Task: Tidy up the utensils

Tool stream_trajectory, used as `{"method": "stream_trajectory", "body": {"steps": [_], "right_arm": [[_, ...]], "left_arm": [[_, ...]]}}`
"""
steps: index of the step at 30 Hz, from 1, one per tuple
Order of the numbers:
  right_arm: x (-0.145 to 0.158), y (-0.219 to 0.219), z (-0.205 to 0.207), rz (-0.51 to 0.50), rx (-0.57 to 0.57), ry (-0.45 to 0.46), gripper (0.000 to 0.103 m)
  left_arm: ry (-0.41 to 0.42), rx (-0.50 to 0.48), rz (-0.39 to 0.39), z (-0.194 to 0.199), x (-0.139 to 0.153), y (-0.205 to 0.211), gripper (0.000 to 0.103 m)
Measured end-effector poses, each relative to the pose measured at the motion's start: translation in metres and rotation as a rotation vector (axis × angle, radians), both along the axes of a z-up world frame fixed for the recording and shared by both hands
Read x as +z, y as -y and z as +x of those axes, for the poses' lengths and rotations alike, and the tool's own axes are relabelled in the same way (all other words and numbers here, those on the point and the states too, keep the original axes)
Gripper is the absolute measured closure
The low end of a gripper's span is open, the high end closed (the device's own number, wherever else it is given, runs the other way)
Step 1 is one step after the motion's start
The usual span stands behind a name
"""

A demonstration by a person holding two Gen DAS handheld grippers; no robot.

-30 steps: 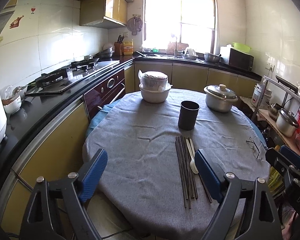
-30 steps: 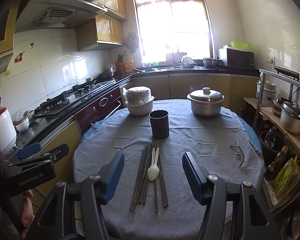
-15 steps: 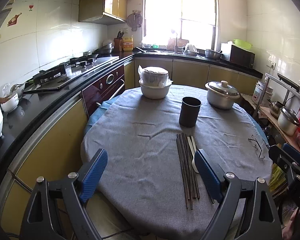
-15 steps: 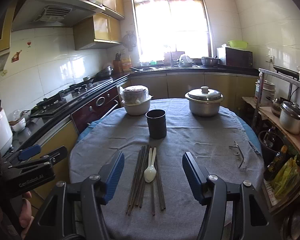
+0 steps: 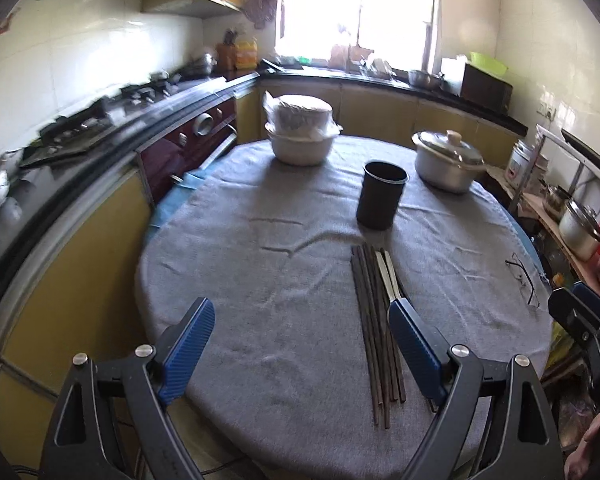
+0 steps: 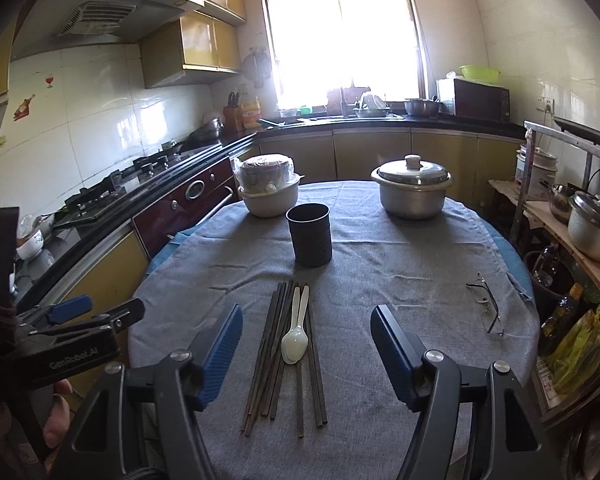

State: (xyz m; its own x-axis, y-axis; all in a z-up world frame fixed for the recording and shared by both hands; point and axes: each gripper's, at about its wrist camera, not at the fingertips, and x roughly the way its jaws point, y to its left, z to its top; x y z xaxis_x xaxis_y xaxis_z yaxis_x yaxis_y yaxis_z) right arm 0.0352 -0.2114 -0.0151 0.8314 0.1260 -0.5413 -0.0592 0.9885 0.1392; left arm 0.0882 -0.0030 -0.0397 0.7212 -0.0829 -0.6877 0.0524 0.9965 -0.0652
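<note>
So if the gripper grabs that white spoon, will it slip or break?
The white spoon looks glossy and smooth, so it may slide between the fingers. It lies on top of the chopsticks, so it could rock when touched. It seems thin and light, probably plastic; breaking looks unlikely.

bare cloth around dark holder

A lidded metal pot is sitting at the far side of the grey tablecloth, with a wrapped white bowl standing to its left. Eyeglasses are lying near the right edge. What looks like a microwave is resting on the counter.
</note>
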Motion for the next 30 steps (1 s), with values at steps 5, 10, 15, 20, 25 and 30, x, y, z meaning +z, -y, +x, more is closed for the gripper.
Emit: {"method": "stream_trajectory", "body": {"steps": [5, 10, 15, 20, 25, 30], "right_arm": [[-0.015, 0.009, 0.03, 0.049, 0.038, -0.051, 0.037], [-0.033, 0.02, 0.067, 0.085, 0.063, -0.099, 0.049], [-0.053, 0.025, 0.101, 0.098, 0.081, -0.143, 0.053], [-0.075, 0.033, 0.131, 0.109, 0.082, -0.19, 0.053], [-0.091, 0.041, 0.152, 0.122, 0.077, -0.217, 0.053], [-0.101, 0.045, 0.165, 0.137, 0.076, -0.226, 0.053]], "left_arm": [[-0.071, -0.044, -0.053, 0.04, -0.02, 0.008, 0.017], [-0.161, -0.072, -0.069, 0.081, -0.046, 0.019, 0.035], [-0.239, -0.102, -0.087, 0.121, -0.074, 0.032, 0.044], [-0.333, -0.115, -0.059, 0.158, -0.101, 0.044, 0.051], [-0.406, -0.12, -0.018, 0.184, -0.122, 0.061, 0.056], [-0.438, -0.099, 0.042, 0.192, -0.133, 0.071, 0.066]]}}
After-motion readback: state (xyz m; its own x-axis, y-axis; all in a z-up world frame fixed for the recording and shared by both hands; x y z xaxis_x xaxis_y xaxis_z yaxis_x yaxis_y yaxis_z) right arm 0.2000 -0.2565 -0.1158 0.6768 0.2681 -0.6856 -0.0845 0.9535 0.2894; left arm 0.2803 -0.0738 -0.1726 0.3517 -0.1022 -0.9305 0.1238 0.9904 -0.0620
